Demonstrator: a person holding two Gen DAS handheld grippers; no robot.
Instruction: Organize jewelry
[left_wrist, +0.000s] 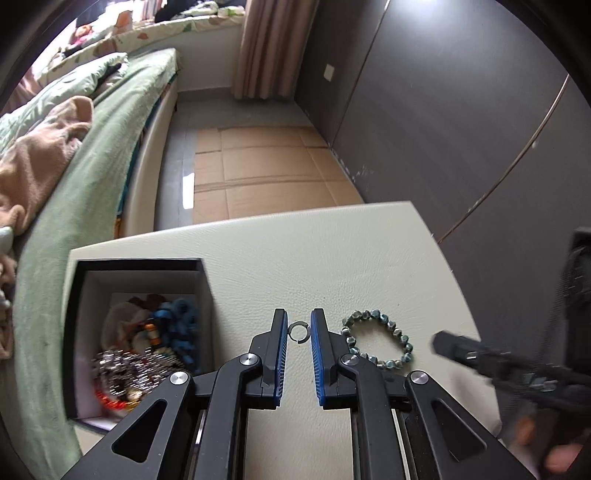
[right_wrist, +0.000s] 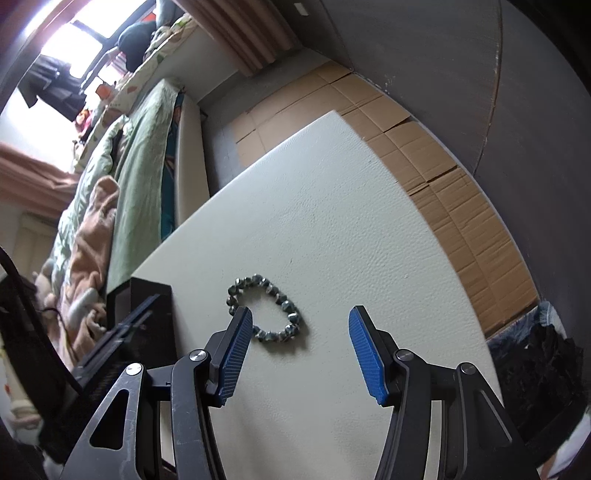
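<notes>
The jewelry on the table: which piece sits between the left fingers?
The small silver ring, between the left gripper's blue fingers. The bigger beaded bracelet lies outside them, to the right.

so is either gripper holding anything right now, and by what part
The left gripper has a small open metal ring between its fingertips, pads at the ring's outer sides; whether they actually touch cannot be told. The right gripper is open and empty over the beaded bracelet.

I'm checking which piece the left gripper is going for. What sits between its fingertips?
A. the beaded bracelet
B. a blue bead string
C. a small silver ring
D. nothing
C: the left wrist view shows the small silver ring between the left gripper tips, while the beaded bracelet lies beside it on the table.
</notes>
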